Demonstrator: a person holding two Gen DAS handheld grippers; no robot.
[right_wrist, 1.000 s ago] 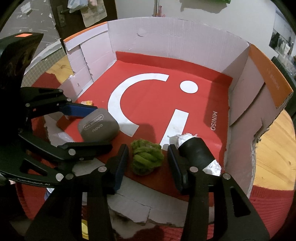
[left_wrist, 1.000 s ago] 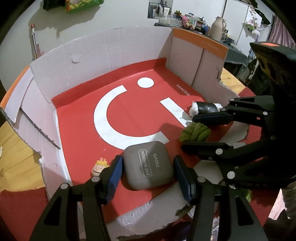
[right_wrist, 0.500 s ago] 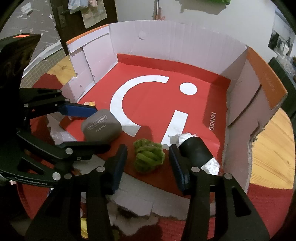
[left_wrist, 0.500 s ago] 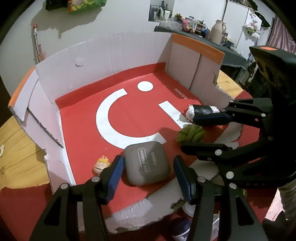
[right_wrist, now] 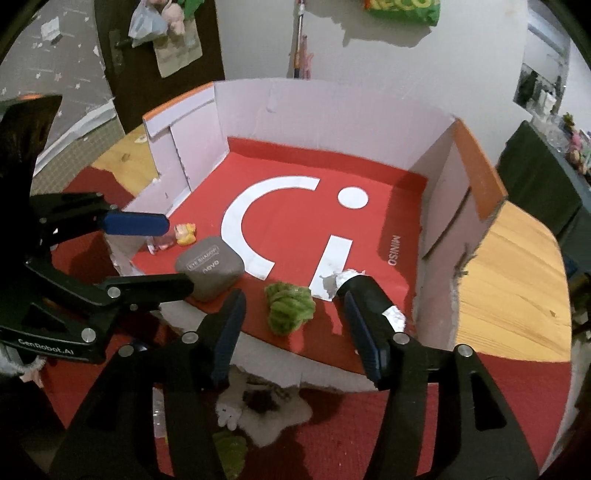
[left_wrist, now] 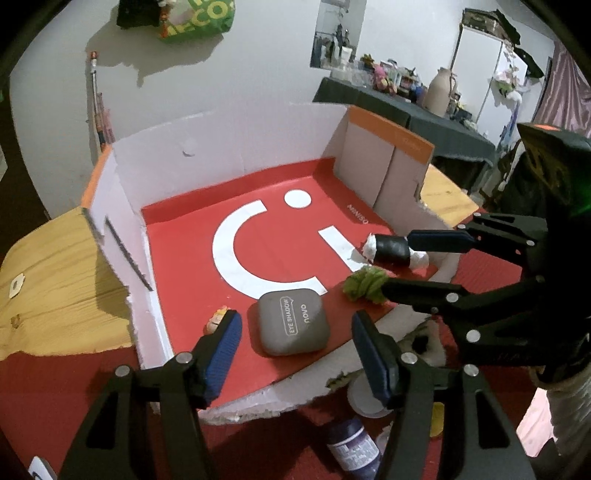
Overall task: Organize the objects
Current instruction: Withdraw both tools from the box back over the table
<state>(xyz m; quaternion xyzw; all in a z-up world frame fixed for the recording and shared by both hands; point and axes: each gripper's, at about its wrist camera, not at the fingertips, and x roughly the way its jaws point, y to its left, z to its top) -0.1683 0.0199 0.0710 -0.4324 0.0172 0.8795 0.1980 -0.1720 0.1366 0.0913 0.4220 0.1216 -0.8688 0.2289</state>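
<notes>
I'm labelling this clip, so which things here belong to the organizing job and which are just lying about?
Job: grey eye-shadow case, green yarn ball, black paper-stuffed roll, small yellow-haired figurine, red-floored cardboard box.
Lying about: purple bottle, beige jug, green bag.

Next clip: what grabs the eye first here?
The open cardboard box with its red floor and big white logo. Along its near edge lie a grey eye shadow case, a green yarn ball and a black roll, each gripper's open fingers hovering before them.
</notes>
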